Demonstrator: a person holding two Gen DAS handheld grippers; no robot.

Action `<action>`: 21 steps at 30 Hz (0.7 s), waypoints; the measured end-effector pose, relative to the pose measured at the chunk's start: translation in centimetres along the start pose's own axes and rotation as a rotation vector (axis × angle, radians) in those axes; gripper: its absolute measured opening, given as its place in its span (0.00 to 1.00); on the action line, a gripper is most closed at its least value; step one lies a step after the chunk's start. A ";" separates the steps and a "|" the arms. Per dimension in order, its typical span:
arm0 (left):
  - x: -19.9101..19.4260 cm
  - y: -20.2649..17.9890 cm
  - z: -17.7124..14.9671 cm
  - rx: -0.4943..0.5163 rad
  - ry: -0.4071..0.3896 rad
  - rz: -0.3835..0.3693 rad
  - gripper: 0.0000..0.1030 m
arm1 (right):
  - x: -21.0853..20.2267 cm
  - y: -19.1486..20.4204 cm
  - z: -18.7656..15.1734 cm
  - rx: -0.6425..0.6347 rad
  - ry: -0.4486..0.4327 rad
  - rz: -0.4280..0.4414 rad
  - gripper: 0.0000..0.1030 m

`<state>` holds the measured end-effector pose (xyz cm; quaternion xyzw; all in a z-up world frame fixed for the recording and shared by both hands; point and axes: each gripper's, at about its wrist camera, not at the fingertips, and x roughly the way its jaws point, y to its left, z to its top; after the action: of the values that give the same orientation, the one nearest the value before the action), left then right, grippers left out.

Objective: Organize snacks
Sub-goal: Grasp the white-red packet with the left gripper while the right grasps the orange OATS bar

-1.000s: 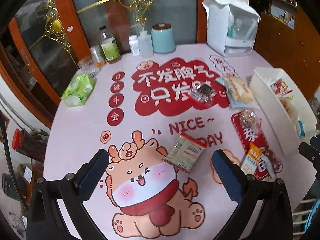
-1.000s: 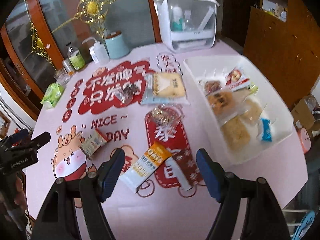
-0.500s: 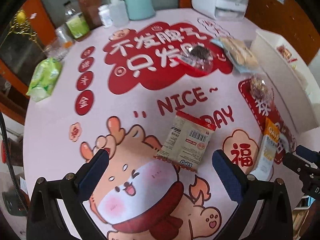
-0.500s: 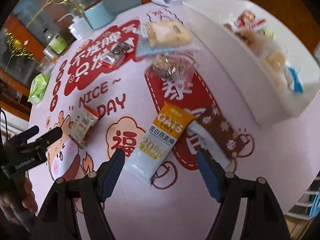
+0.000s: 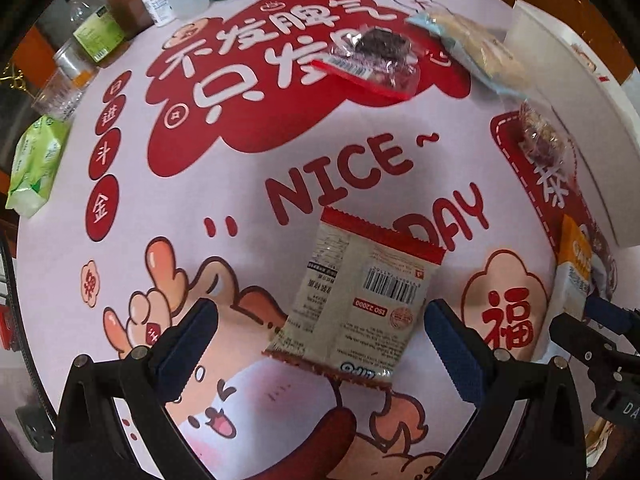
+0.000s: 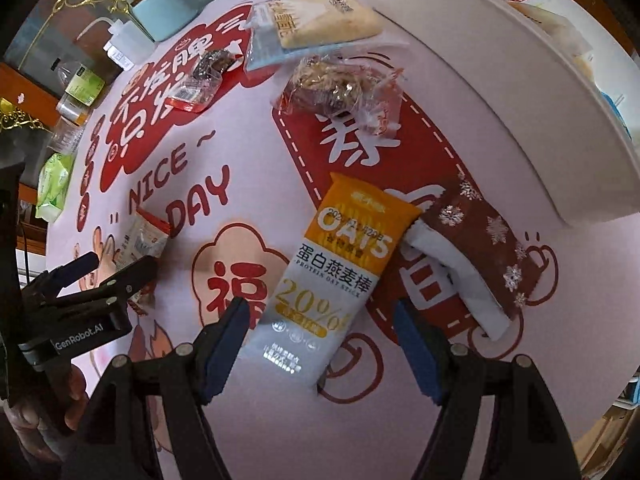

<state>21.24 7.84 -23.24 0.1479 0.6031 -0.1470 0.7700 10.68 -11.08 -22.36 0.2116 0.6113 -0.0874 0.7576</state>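
Observation:
A white snack packet with a red top edge (image 5: 356, 300) lies barcode side up on the pink printed tablecloth. My left gripper (image 5: 320, 332) hangs close over it, open, one finger on each side and neither pad touching. A yellow and white oat bar (image 6: 336, 272) lies between the fingers of my right gripper (image 6: 320, 320), which is also open and clear of it. A brown snowflake packet (image 6: 480, 248) lies just right of the bar. The white tray (image 6: 500, 60) at the right holds several snacks. The left gripper (image 6: 120, 264) also shows at the left edge of the right wrist view.
Farther back on the cloth lie a dark cake in a red-edged clear wrapper (image 5: 372, 56), a bread packet (image 6: 316, 20) and a clear-wrapped nut cake (image 6: 340, 88). A green tissue pack (image 5: 34, 168), bottles (image 5: 100, 32) and a teal canister (image 6: 164, 12) line the far left edge.
Both grippers have come down toward the table and tipped steeper. The white packet now sits between the left fingers, the oat bar between the right ones. Jaw widths are unchanged.

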 end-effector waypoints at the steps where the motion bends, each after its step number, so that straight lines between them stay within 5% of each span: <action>1: 0.3 0.0 0.1 0.001 0.006 0.000 0.99 | 0.0 0.2 0.1 -0.006 -0.013 -0.007 0.72; 9: 1.4 -0.2 0.5 -0.011 0.038 -0.004 1.00 | 0.8 1.5 0.2 -0.078 -0.038 -0.092 0.72; 14: 1.4 0.0 0.6 -0.037 0.053 -0.013 0.97 | 0.9 2.2 0.1 -0.142 -0.064 -0.150 0.49; 18: 1.2 0.5 0.7 -0.062 0.057 -0.027 0.82 | 0.8 1.9 0.2 -0.148 -0.071 -0.134 0.44; 21: 0.4 0.1 0.8 -0.051 0.036 -0.027 0.55 | 0.4 1.7 -0.2 -0.161 -0.065 -0.099 0.39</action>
<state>22.07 7.65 -23.49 0.1227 0.6222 -0.1391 0.7606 11.27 -9.39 -22.45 0.1166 0.6011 -0.0822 0.7864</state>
